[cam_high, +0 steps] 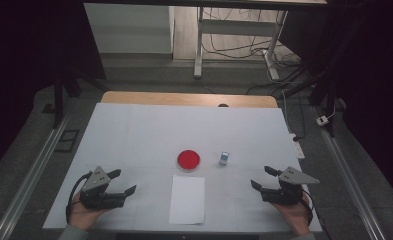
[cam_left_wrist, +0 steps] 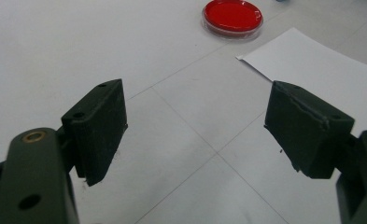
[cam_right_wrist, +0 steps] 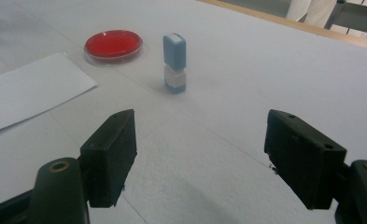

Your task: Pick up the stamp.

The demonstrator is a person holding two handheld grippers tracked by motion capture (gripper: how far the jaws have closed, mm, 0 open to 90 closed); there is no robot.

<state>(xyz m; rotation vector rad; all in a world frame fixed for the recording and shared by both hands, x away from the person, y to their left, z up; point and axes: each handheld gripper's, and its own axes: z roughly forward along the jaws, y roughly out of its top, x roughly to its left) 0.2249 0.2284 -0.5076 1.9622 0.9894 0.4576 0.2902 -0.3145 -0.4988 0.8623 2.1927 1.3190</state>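
Stamp (cam_right_wrist: 174, 63), blue and white, stands upright on the table (cam_high: 134, 130), just right of the red dish (cam_high: 188, 160); white paper sheet (cam_high: 187, 199) lies near the dish. Left tongs (cam_high: 121, 182) and right tongs (cam_high: 262, 178) rest near the front edge, both wide open, holding nothing.

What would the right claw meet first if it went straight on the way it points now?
Probably the small blue-and-white stamp, upright on the table ahead of the open right claw, slightly left of centre. Depth is unclear; it could pass just beside it.
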